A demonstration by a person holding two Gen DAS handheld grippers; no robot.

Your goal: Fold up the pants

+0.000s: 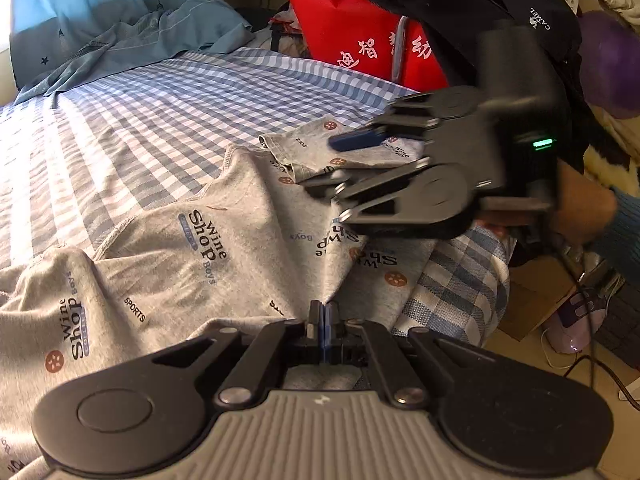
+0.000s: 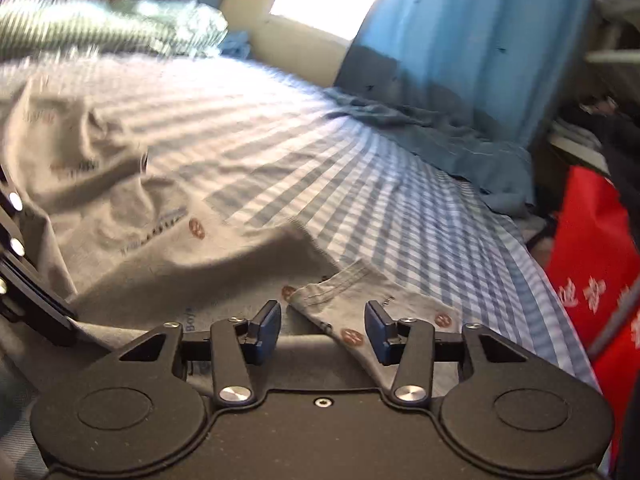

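Grey pants (image 1: pixel 240 208) printed with "Wine Shop Boys" lie crumpled on a blue-and-white checked bed sheet (image 1: pixel 160 112). My left gripper (image 1: pixel 323 320) is shut on a pinch of the pants near the bed's edge, and the cloth rises in folds to its tips. Further along the edge, a person's hand (image 1: pixel 580 204) holds my right gripper (image 1: pixel 340 164) over a pant leg's cuff (image 1: pixel 304 148). In the right wrist view the right gripper (image 2: pixel 322 328) stands open. The cuff (image 2: pixel 340 292) lies between its blue pads (image 2: pixel 270 326) without being pressed, and the pants (image 2: pixel 168 248) spread away to the left.
A red bag (image 1: pixel 352 28) with white characters stands past the bed's far edge, under a dark jacket (image 1: pixel 480 0). A blue-grey garment (image 1: pixel 160 36) lies by the blue curtain (image 2: pixel 480 40). Striped bedding (image 2: pixel 100 28) is piled at the back. A cardboard box and a purple shoe (image 1: pixel 576 320) sit on the floor.
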